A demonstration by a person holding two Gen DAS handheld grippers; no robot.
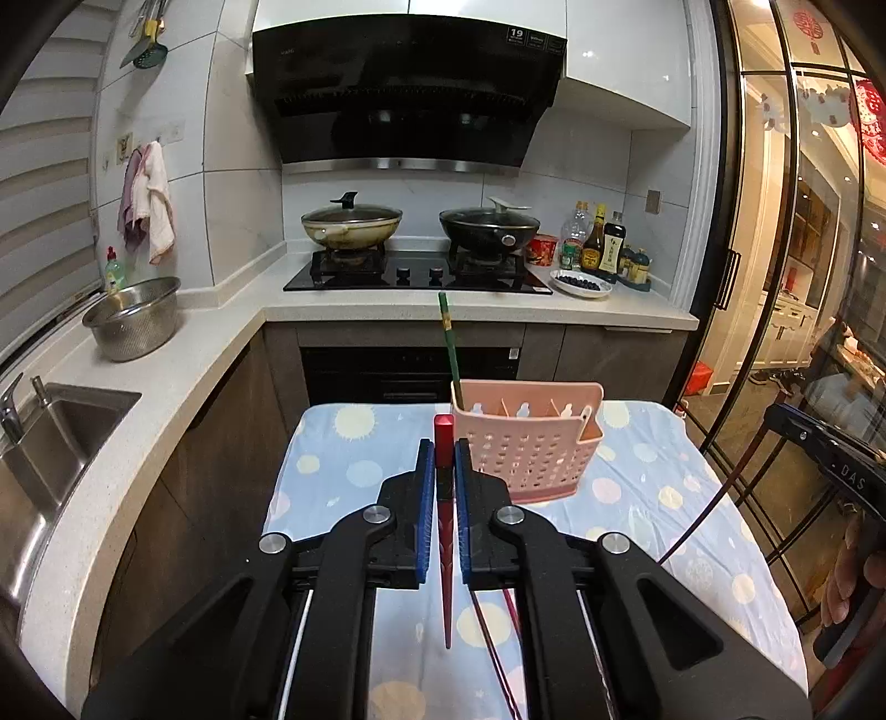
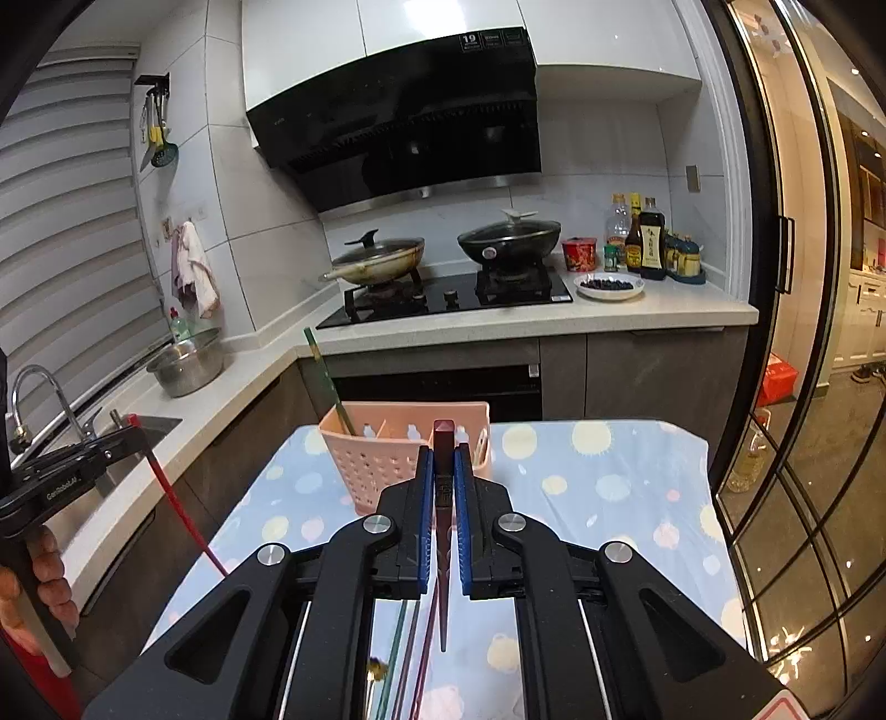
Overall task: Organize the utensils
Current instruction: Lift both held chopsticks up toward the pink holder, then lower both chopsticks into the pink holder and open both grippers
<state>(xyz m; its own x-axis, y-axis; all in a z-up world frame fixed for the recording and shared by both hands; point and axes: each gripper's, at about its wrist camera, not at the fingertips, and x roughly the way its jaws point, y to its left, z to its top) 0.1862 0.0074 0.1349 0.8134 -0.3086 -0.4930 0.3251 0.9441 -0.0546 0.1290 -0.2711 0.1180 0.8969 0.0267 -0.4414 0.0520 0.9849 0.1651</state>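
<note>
While each gripper clamps one, red chopstick [image 1: 444, 443] glossy, darker chopstick [image 2: 443, 443] maybe maroon, tapered.

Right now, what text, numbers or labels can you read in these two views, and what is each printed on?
"19": sticker on the range hood; its smaller print is too small to read.
"DAS": partial lettering on the right gripper, seen from the left wrist.
"GenRobot.AI", roughly: on the left gripper, seen from the right wrist.
Sauce bottles and red cup: labels blurred.

"19": range hood [image 1: 516, 33] | "GenRobotAI": left gripper [image 2: 138, 437]
</note>
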